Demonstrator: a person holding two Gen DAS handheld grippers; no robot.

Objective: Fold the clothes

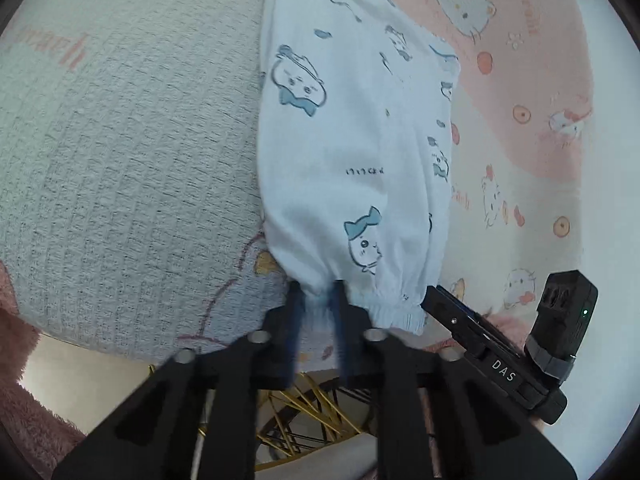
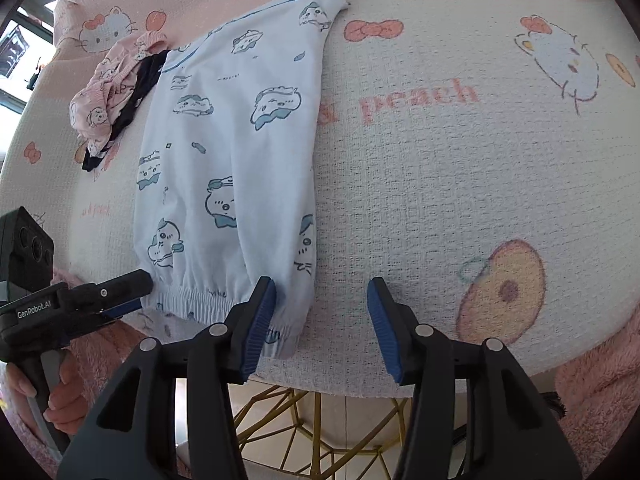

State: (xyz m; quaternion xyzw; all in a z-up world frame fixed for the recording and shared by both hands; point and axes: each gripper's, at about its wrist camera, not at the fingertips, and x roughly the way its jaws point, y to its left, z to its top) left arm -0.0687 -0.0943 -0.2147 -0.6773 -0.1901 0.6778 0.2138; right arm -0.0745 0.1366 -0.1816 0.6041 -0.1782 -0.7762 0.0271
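A light blue garment (image 2: 224, 152) printed with cartoon animals lies flat on the table, its elastic band (image 2: 200, 294) at the near edge. My left gripper (image 1: 318, 296) is shut on that band, with bunched cloth pinched between its fingers. In the right wrist view the left gripper (image 2: 132, 282) comes in at the band's left end. My right gripper (image 2: 320, 300) stands open over the garment's near right corner (image 2: 296, 320). Its left finger (image 2: 260, 320) lies over the cloth, and its right finger (image 2: 384, 328) is over the bare table cover. The pads do not press on the cloth.
A white and pink cat-print cover (image 2: 440, 160) spreads over the table. A pile of pink and black clothes (image 2: 116, 88) lies at the far left beside the garment. A gold wire frame (image 2: 304, 420) shows below the near edge. Pink fluffy fabric (image 2: 592, 380) lies at the right.
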